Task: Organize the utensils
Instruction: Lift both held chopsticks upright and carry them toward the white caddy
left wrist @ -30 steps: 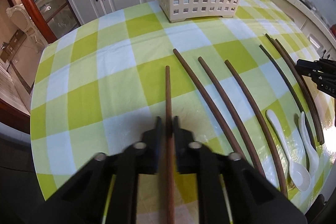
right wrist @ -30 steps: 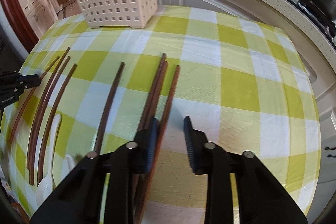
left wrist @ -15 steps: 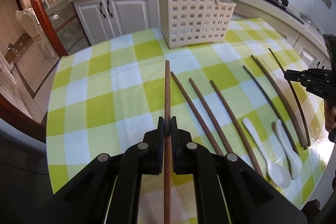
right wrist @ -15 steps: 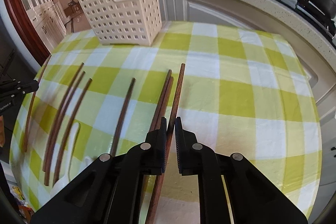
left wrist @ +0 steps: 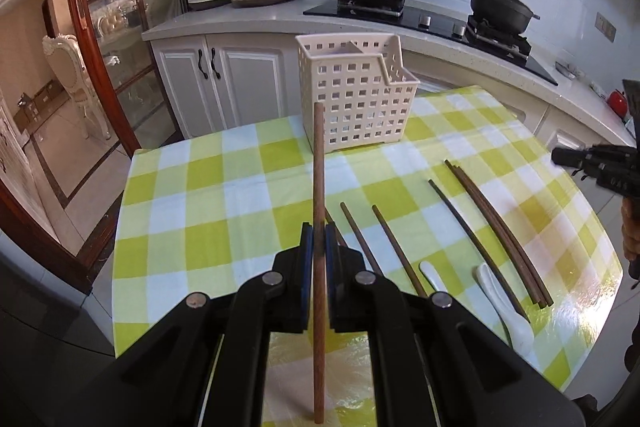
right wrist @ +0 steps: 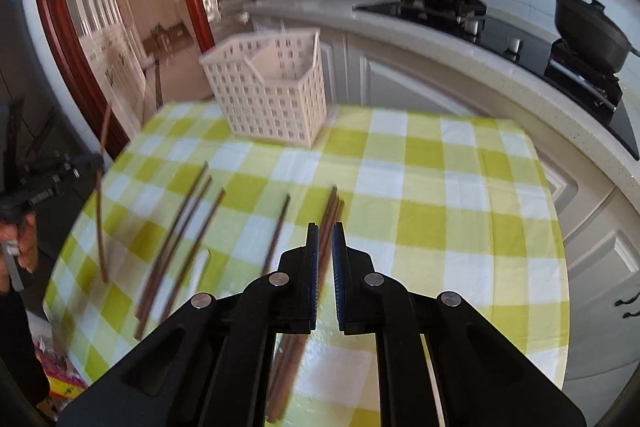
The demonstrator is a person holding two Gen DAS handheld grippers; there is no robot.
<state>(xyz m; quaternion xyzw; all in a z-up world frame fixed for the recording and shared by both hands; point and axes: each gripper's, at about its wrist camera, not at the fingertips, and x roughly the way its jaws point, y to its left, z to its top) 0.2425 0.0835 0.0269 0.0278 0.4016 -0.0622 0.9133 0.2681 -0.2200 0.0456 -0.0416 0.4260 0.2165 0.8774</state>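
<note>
Chopstick (left wrist: 319,167) sits clamped in the left gripper (left wrist: 319,233), raised and pointing at the basket (left wrist: 356,99), likely ready to drop in. Right gripper (right wrist: 325,233) jaws stand narrow, apparently empty. Spare chopsticks (left wrist: 498,233) lie before the basket.

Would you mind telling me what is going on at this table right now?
A person is sorting utensils with two handheld grippers. The left gripper is clamped on one wooden chopstick, held above the checked tablecloth and aimed towards the white basket. The right gripper is nearly closed, seemingly on nothing. The other chopsticks and two white spoons lie on the cloth.
</note>
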